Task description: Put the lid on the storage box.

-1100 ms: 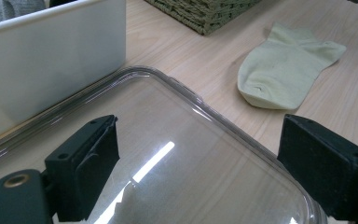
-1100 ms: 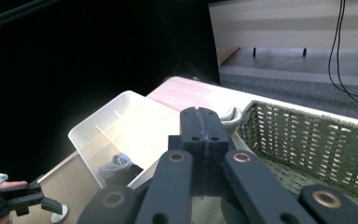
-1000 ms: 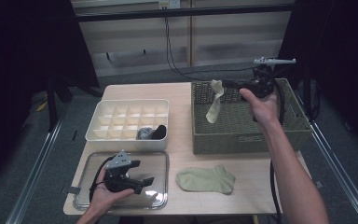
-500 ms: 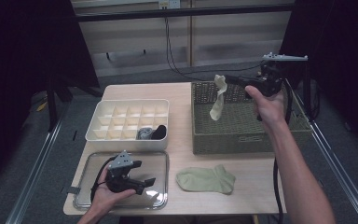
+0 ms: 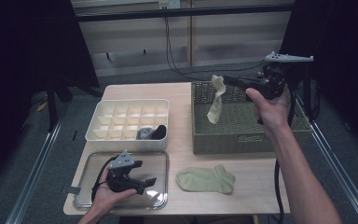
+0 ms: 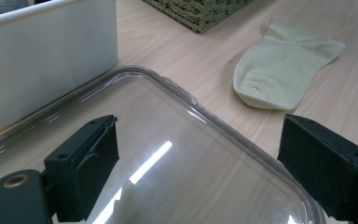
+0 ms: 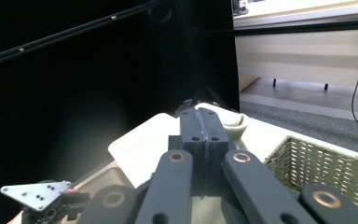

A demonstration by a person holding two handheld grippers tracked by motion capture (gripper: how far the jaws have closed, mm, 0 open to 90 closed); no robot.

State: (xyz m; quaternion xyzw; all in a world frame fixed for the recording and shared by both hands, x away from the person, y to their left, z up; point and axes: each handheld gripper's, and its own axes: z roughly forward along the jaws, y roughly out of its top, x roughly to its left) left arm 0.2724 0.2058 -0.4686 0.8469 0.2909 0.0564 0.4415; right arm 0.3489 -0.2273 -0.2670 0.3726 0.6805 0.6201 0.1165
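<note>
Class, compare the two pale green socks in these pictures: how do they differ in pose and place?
The held sock hangs lengthwise from the shut right gripper, in the air over the woven basket; the lying sock rests flat on the table, touched by nothing. The held sock looks narrow and folded, the lying sock spread out. Both are the same pale green.

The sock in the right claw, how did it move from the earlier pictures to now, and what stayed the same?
The right claw stays shut on the hanging sock and has lifted it higher above the basket, a little toward the far side. Nothing was let go. The left claw stays open over the clear lid. The flat sock on the table and the white divided box did not move.
</note>
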